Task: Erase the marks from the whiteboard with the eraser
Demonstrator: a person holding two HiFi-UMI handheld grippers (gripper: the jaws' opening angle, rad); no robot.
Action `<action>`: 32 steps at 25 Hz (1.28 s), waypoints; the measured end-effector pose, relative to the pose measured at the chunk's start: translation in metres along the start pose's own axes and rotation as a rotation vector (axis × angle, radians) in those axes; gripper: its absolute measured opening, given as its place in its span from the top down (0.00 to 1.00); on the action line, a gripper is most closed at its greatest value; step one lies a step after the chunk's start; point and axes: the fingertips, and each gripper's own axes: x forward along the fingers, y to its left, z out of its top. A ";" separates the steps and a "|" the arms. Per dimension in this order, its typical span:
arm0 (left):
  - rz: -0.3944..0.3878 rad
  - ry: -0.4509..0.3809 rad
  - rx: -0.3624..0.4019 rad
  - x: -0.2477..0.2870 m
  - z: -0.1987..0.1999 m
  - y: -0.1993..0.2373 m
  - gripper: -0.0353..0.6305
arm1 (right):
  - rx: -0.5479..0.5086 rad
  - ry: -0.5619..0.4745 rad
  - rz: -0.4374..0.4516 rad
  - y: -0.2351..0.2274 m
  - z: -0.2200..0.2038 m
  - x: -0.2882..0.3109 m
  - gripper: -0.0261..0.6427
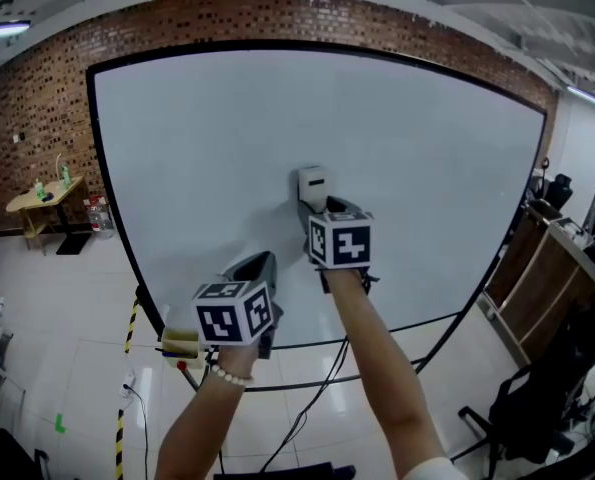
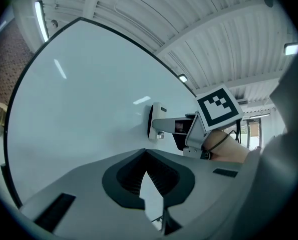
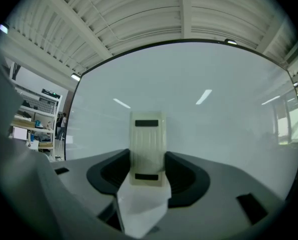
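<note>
Right gripper [image 1: 320, 208] is clamped on the eraser [image 1: 312, 182], pressing it flat against the whiteboard [image 1: 207, 138] roughly mid-board, a bit nearer the bottom edge. Left gripper [image 1: 256, 269] hangs lower, near the board's bottom edge, with its jaws pinched together on nothing.
</note>
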 end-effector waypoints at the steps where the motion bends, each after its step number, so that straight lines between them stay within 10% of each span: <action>1: -0.003 0.003 -0.006 0.005 -0.004 -0.008 0.94 | -0.005 0.003 -0.007 -0.010 -0.001 -0.002 0.59; 17: -0.124 0.020 0.023 0.072 -0.006 -0.067 0.94 | 0.032 0.012 -0.158 -0.103 -0.007 -0.011 0.59; 32: -0.256 0.015 0.052 0.173 -0.027 -0.194 0.94 | 0.049 -0.010 -0.212 -0.288 -0.019 -0.065 0.59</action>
